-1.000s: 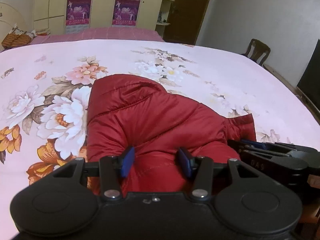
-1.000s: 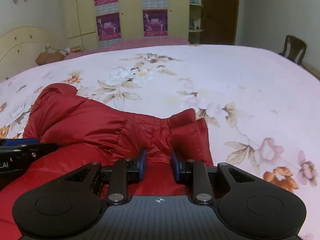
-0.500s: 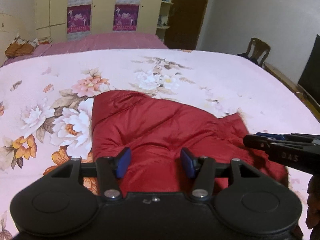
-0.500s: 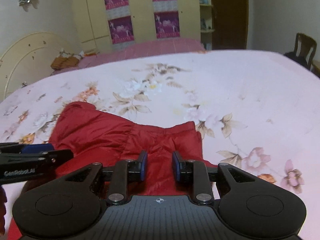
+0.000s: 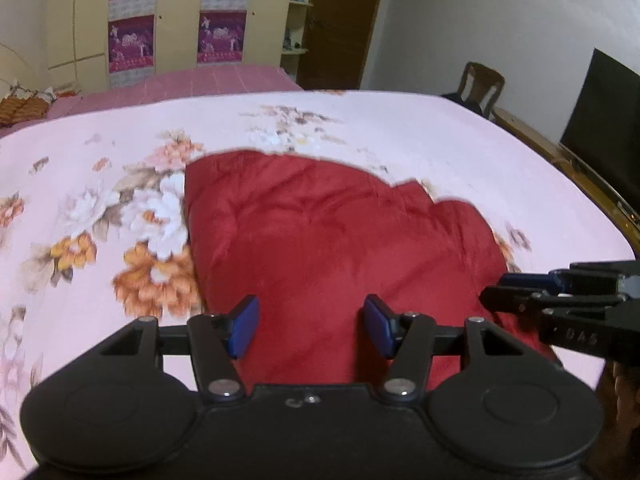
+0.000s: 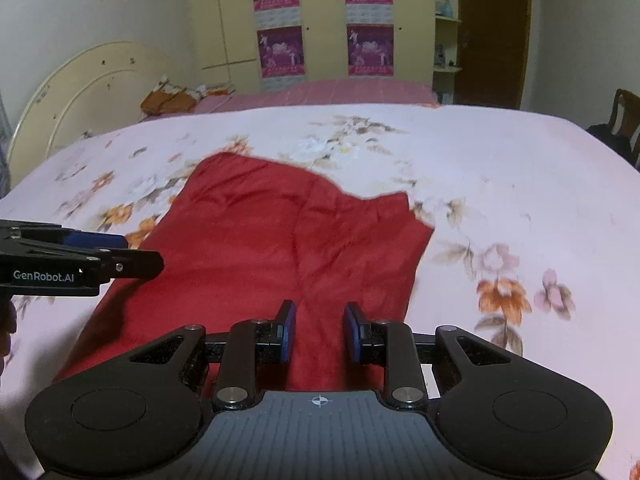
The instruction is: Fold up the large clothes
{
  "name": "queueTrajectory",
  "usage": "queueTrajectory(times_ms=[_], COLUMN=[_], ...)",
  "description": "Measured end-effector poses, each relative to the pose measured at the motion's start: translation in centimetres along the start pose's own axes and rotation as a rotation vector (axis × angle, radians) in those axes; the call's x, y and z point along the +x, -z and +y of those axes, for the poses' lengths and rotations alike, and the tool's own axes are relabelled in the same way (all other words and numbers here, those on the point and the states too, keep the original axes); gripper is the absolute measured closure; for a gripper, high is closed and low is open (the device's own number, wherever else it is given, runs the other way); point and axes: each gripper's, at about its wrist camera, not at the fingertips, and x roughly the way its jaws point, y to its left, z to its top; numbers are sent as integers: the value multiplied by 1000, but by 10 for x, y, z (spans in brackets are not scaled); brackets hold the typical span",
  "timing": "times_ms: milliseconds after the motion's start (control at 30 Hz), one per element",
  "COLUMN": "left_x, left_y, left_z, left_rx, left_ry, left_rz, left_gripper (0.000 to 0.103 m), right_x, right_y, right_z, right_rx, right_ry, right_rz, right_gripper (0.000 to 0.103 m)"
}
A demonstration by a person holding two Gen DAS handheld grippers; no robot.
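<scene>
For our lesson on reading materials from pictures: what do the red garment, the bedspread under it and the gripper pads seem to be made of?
Red garment: probably a padded synthetic shell, matte to slightly shiny; stitched quilt lines and puffy folds show.
Bedspread: woven cloth, likely cotton or a blend, matte, printed with flowers.
Left gripper pads: blue, smooth, probably rubber or soft plastic on black plastic fingers.

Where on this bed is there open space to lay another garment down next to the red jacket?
The widest bare stretch of floral bedspread lies right of the red puffer jacket, running toward the wooden chair. Another strip lies beyond the jacket, up to the pink bed. The patch on its left is narrower. The near edge is crowded by both tongs.
</scene>
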Motion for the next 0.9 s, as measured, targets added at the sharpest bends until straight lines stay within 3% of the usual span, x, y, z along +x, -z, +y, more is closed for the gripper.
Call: queueTrajectory(times_ms=[167,367,600,900], left_x=[-6,12,6,3], left_y=[23,35,25,18], left_z=[0,3,13,9], left_rx=[17,20,-37,-20], left_ry=[20,11,26,8], left_rz=[47,80,104,107], left_gripper=[46,41,33,31], right_x=[-7,15,4,1], right_y=[24,50,39,33], right_z=[7,7,-2,-4], right_rx=[-23,-90,-36,-57], right_ry=[-13,18,-15,-25], right_rz=[71,144,195,238], right_gripper=[76,77,77,76])
